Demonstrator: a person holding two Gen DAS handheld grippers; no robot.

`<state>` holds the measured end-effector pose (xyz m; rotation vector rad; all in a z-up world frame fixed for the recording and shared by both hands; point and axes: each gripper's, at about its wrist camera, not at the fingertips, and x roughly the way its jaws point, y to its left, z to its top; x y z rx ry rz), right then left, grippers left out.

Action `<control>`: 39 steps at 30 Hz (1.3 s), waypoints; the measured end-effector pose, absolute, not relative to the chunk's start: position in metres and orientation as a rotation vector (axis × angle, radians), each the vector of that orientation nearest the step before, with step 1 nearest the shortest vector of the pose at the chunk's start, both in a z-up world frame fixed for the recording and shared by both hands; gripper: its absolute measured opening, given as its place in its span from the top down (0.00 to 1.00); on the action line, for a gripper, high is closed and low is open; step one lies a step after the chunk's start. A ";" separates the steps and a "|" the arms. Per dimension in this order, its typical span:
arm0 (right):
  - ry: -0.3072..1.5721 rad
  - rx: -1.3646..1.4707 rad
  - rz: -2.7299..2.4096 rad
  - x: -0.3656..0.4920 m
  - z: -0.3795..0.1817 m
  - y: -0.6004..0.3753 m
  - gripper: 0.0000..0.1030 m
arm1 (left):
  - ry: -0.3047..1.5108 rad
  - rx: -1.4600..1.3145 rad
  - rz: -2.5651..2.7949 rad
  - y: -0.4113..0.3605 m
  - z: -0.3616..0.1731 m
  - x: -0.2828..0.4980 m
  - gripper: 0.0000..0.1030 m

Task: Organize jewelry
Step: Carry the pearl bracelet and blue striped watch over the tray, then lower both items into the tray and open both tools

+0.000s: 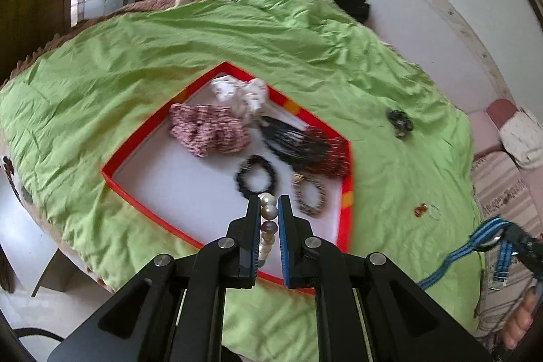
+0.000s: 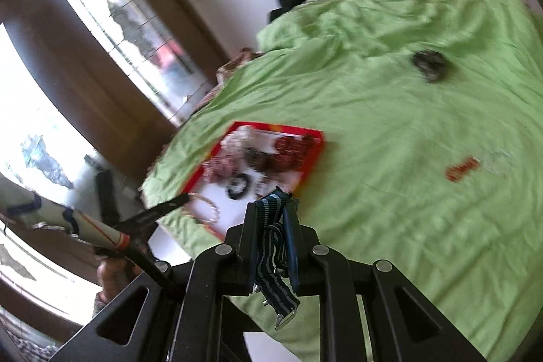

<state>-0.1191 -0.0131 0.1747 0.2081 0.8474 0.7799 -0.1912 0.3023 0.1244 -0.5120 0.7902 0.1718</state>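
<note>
Transport step: the left gripper (image 1: 269,209) is clamped on a pearl strand (image 1: 269,219) above the red tray (image 1: 346,192); the right gripper (image 2: 271,212), at four o'clock from the tray, pinches a striped strap (image 2: 271,270). Next, I judge, each lowers to bare tray floor and releases.

Glossy pearl bracelet (image 1: 269,219) – woven strap (image 2: 271,260) – crumpled cloth sheet (image 1: 169,50).

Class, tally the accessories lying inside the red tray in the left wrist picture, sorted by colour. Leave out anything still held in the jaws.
Inside the shallow red cardboard tray:
White fabric scrunchie: 1
Pink-and-white fabric scrunchie: 1
Black items, a plain hair tie and a cord bundle: 2
Dark red beaded piece: 1
Speckled brown hair tie: 1
Total: 6
</note>
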 end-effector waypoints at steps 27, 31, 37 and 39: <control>1.093 -0.155 0.842 -0.065 0.068 0.229 0.85 | 0.892 -0.517 0.336 0.404 0.067 -0.153 0.91; 1.109 -0.177 0.856 -0.066 0.060 0.243 0.85 | 0.883 -0.547 0.324 0.409 0.066 -0.158 0.91; 1.095 -0.230 0.888 -0.077 0.057 0.260 0.76 | 0.840 -0.599 0.286 0.412 0.077 -0.172 0.91; 1.083 -0.244 0.901 -0.082 0.059 0.262 0.72 | 0.824 -0.615 0.276 0.412 0.082 -0.176 0.91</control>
